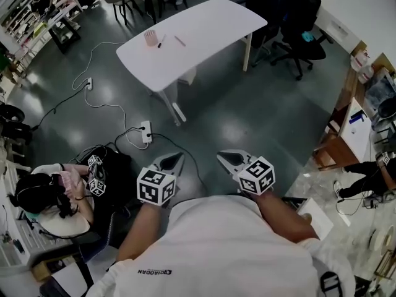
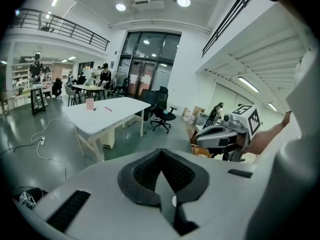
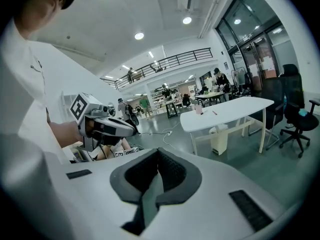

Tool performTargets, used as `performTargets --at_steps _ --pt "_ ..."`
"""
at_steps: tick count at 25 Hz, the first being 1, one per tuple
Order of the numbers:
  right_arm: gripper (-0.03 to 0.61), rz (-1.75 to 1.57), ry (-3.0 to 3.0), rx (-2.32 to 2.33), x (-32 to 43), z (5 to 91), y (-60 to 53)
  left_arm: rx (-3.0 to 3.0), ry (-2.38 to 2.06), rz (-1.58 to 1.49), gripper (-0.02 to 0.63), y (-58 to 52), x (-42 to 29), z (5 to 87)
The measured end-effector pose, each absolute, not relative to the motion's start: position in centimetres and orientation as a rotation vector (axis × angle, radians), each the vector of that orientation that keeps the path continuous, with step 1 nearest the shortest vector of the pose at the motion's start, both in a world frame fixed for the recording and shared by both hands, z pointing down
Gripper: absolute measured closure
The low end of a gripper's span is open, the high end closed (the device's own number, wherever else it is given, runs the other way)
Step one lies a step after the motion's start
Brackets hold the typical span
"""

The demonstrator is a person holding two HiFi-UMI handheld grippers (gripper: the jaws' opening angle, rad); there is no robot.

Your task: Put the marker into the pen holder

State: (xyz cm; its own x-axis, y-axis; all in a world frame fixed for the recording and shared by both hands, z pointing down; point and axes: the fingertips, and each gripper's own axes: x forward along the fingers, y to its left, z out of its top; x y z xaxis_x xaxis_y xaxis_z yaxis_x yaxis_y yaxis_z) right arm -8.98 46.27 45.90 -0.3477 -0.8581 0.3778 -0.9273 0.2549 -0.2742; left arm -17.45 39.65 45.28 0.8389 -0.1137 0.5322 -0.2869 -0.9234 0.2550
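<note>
A white table (image 1: pixel 204 30) stands far off across the grey floor. On it are a pink pen holder (image 1: pixel 150 38), a dark marker (image 1: pixel 161 41) right beside it and a pink pen (image 1: pixel 180 41). My left gripper (image 1: pixel 171 161) and right gripper (image 1: pixel 229 159) are held side by side close to my body, both shut with nothing in them and well short of the table. In the left gripper view the table (image 2: pixel 115 115) and the pen holder (image 2: pixel 90 103) show small at the left. In the right gripper view the table (image 3: pixel 235 113) and the pen holder (image 3: pixel 198 109) show at the right.
A power strip (image 1: pixel 146 132) with trailing cables lies on the floor between me and the table. Black office chairs (image 1: pixel 300 33) stand to the table's right. A seated person (image 1: pixel 52 197) is at my left, and a wooden desk (image 1: pixel 343 138) at the right.
</note>
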Motion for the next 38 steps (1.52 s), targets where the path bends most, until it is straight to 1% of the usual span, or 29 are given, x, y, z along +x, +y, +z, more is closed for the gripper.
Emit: performTargets --at_steps 9,15,20,27,32,38 --pt "0.560 0.715 -2.340 1.740 -12.9 46.6 44.8 2.673 -0.283 0.768 0.588 37.8 -22.1 46.5" --pt "0.560 0.740 -2.319 1.727 -13.0 47.0 44.5 2.625 -0.288 0.769 0.588 36.9 -22.7 47.9" --pt "0.560 0.774 -2.331 1.705 -10.8 48.0 42.4 2.603 -0.326 0.739 0.589 34.5 -20.3 48.2" --pt "0.560 0.805 -2.434 1.579 -6.0 49.0 35.0 2.565 -0.464 0.754 0.588 29.3 -16.5 48.5" --pt "0.560 0.748 -2.503 1.531 -1.4 47.8 29.5 2.572 -0.543 0.724 0.588 24.2 -11.5 47.4" --pt "0.560 0.723 -2.532 1.544 6.1 46.9 27.4 2.596 -0.584 0.758 0.588 20.8 -5.0 46.7"
